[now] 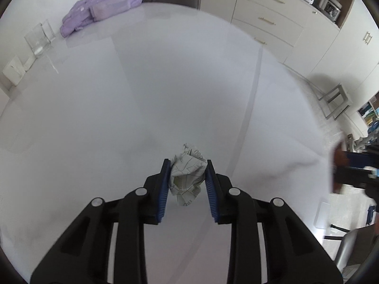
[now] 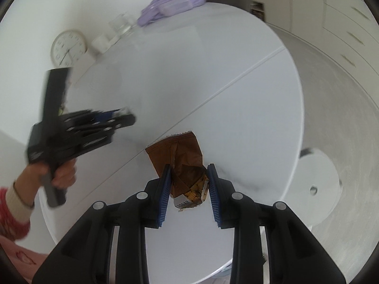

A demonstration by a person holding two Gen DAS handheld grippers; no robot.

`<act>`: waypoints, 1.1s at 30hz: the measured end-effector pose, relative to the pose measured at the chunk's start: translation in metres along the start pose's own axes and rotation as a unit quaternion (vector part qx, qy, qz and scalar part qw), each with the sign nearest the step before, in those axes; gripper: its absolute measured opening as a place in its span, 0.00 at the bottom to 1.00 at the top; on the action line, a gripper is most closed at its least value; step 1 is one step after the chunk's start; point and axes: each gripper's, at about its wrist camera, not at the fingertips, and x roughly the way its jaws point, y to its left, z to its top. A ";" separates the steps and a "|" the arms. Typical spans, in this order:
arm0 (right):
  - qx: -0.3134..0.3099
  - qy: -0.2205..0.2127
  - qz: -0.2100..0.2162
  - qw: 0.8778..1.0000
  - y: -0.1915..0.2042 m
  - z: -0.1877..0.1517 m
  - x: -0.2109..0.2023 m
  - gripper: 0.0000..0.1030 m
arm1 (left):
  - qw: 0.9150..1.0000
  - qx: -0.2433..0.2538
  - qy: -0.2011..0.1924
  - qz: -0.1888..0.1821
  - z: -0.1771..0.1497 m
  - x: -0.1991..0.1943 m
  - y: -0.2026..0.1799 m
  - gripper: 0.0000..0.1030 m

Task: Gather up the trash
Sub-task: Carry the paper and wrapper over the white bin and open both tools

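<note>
We see the left gripper (image 1: 187, 179) clenched on a crumpled paper ball (image 1: 187, 175), blue pads (image 1: 164, 189) pressing both sides, jaws narrowed to the ball's width, held above the white table (image 1: 118, 106). The right gripper (image 2: 189, 187) grips a brown snack wrapper (image 2: 180, 156) by its torn lower end, the wrapper sticking out forward over the table near its front edge. In the right wrist view the left hand (image 2: 62, 174) holds its gripper over the table's left edge, blurred. At the far edge we note a purple bag (image 1: 101, 7), a glass (image 1: 38, 40) and a clock (image 2: 68, 48).
</note>
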 end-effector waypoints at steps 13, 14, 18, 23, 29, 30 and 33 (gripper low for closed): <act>0.078 -0.038 -0.037 0.996 -0.060 -0.109 -0.091 0.32 | 0.996 0.052 -0.007 -0.068 -0.077 -0.098 -0.159 0.28; 0.081 -0.038 -0.042 0.995 -0.063 -0.119 -0.098 0.32 | 0.994 0.075 0.003 -0.075 -0.089 -0.097 -0.181 0.28; 0.101 -0.034 -0.065 0.992 -0.096 -0.173 -0.125 0.32 | 0.987 0.120 0.046 -0.100 -0.120 -0.079 -0.239 0.28; 0.130 -0.024 -0.070 0.989 -0.129 -0.223 -0.147 0.32 | 0.973 0.172 0.111 -0.108 -0.164 -0.037 -0.302 0.28; 0.131 -0.006 -0.064 0.989 -0.149 -0.250 -0.155 0.32 | 0.965 0.182 0.163 -0.092 -0.204 0.025 -0.335 0.30; 0.129 -0.002 -0.061 0.990 -0.152 -0.253 -0.155 0.32 | 0.965 0.182 0.167 -0.089 -0.207 0.033 -0.336 0.30; 0.120 0.003 -0.056 0.991 -0.156 -0.259 -0.155 0.32 | 0.962 0.176 0.192 -0.083 -0.226 0.052 -0.339 0.36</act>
